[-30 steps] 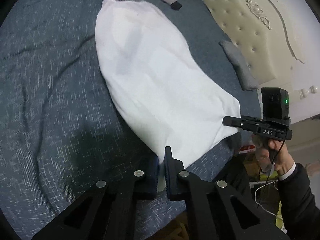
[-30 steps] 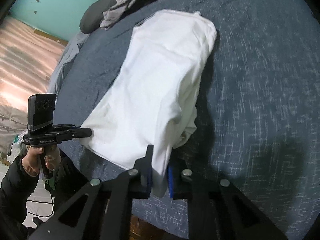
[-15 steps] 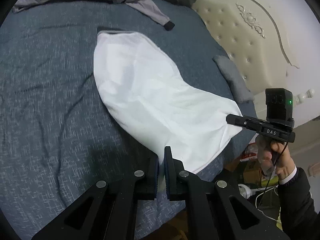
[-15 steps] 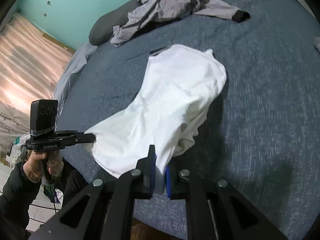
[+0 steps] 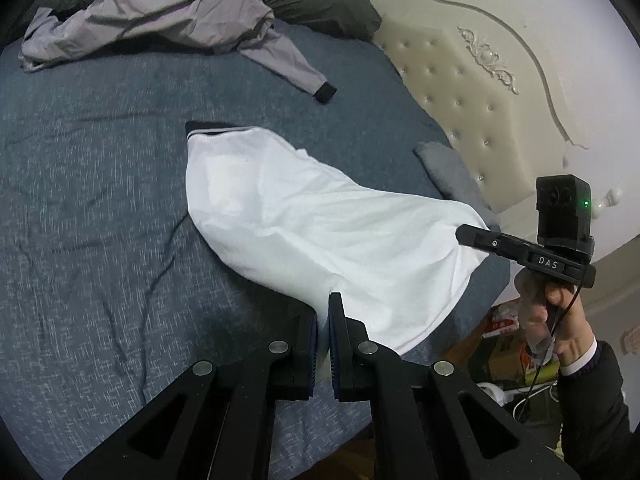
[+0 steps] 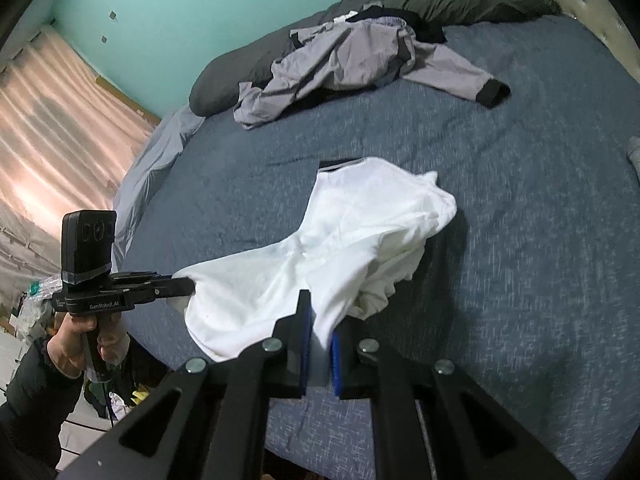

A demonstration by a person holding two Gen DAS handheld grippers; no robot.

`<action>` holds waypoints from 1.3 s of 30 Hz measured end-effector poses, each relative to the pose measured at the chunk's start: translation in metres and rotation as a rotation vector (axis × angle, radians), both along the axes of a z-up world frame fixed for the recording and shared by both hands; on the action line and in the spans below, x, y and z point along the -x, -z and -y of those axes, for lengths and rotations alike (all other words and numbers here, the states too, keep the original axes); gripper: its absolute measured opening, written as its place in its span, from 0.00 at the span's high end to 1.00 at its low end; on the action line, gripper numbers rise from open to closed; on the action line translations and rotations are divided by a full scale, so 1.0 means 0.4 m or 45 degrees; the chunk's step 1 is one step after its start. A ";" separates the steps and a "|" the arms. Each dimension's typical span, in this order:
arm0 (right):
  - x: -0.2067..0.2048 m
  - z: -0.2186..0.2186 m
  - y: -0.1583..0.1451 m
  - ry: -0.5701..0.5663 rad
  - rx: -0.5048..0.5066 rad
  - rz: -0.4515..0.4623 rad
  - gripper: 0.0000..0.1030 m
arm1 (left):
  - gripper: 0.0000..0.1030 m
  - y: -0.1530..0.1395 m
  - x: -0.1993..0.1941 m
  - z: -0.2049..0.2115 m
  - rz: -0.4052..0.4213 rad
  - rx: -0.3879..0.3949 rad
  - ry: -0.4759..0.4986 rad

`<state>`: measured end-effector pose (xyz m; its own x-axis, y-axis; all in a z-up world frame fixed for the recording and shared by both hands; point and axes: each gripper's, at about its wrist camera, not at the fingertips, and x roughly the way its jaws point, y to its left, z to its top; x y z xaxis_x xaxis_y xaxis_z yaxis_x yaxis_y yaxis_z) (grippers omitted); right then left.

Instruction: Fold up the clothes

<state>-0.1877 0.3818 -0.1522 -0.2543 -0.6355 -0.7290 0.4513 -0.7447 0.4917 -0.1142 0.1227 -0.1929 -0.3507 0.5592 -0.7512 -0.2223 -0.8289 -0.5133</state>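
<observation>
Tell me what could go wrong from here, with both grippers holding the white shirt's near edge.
1. The white shirt is bunched on its right side; folding now may trap the wrinkles.
2. The left gripper and right gripper pinch only thin edges, which might slip.
3. The lifted hem hangs past the bed edge and could drag off.

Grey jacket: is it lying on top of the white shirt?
No. The grey jacket lies apart, near the pillows, with bare blue bedspread between it and the white shirt.

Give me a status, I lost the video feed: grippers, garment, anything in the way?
Left gripper and right gripper both shut on the white shirt, near edge lifted, far end on the bed. Grey jacket lies beyond, apart from it.
</observation>
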 end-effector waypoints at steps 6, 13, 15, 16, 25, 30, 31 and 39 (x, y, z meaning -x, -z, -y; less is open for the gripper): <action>0.024 -0.003 -0.053 0.024 -0.005 -0.029 0.93 | 0.95 -0.044 0.020 0.005 -0.029 -0.018 0.003; 0.047 0.004 -0.110 0.031 0.001 -0.067 0.93 | 0.95 -0.088 0.048 0.005 -0.065 -0.022 0.006; 0.056 0.007 -0.122 0.031 0.005 -0.077 0.93 | 0.95 -0.098 0.058 0.008 -0.071 -0.023 0.002; 0.062 0.007 -0.126 0.031 0.005 -0.080 0.93 | 0.95 -0.103 0.064 0.009 -0.073 -0.024 -0.001; 0.126 -0.010 -0.162 0.043 0.036 -0.098 0.93 | 0.95 -0.137 0.123 -0.001 -0.078 -0.029 -0.020; 0.179 -0.026 -0.199 0.047 0.048 -0.113 0.93 | 0.95 -0.190 0.182 -0.028 -0.097 -0.041 -0.019; 0.191 -0.030 -0.210 0.047 0.052 -0.119 0.93 | 0.95 -0.201 0.194 -0.034 -0.100 -0.043 -0.018; 0.276 -0.077 -0.305 0.063 0.070 -0.176 0.94 | 0.95 -0.298 0.293 -0.105 -0.144 -0.049 0.003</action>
